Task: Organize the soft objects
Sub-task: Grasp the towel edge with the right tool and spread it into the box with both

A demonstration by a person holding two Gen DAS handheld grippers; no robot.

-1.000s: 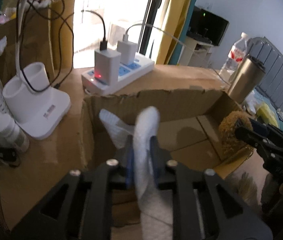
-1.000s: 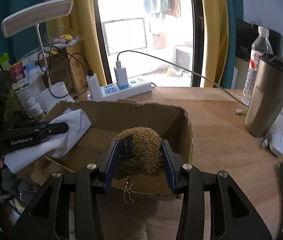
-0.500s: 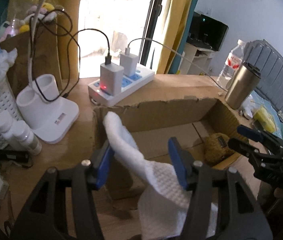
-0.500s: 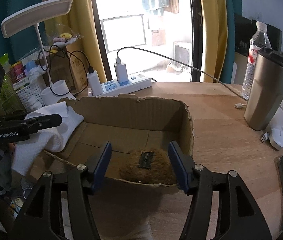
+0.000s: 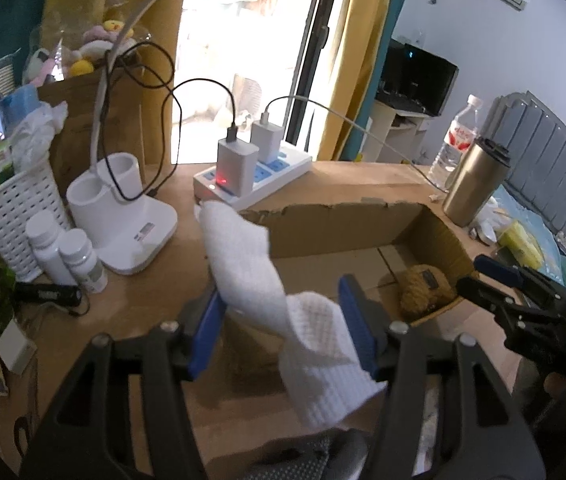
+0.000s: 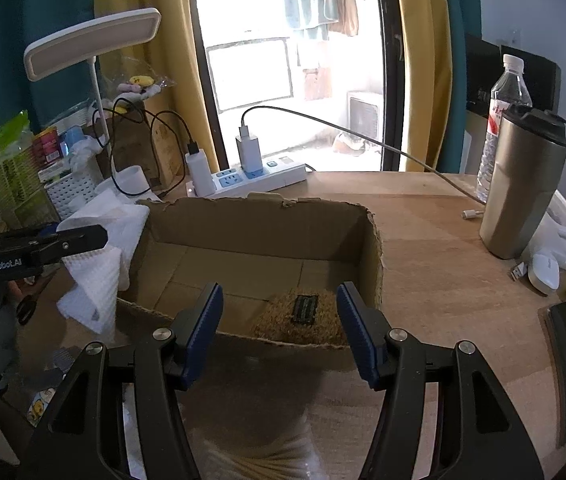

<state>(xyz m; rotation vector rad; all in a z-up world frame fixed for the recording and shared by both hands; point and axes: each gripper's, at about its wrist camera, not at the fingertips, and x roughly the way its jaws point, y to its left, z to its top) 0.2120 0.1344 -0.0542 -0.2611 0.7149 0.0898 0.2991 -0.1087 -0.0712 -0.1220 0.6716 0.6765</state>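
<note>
Sunlit window backs the bench (image 6: 435,248); both claws, left claw (image 5: 283,328) and right claw (image 6: 279,320), stand spread. White towel (image 5: 251,276), limp and light, wants a mid-fold pinch; brown plush toy (image 6: 303,316) lies in the box (image 6: 259,224).

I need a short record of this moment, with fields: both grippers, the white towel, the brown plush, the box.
left gripper: open, jaws wide on either side of the towel
right gripper: open, empty, at the box's near wall
white towel: draped over the box's left wall, partly hanging outside
brown plush toy: lying inside the box, near right corner
cardboard box: open top, on the wooden table
</note>
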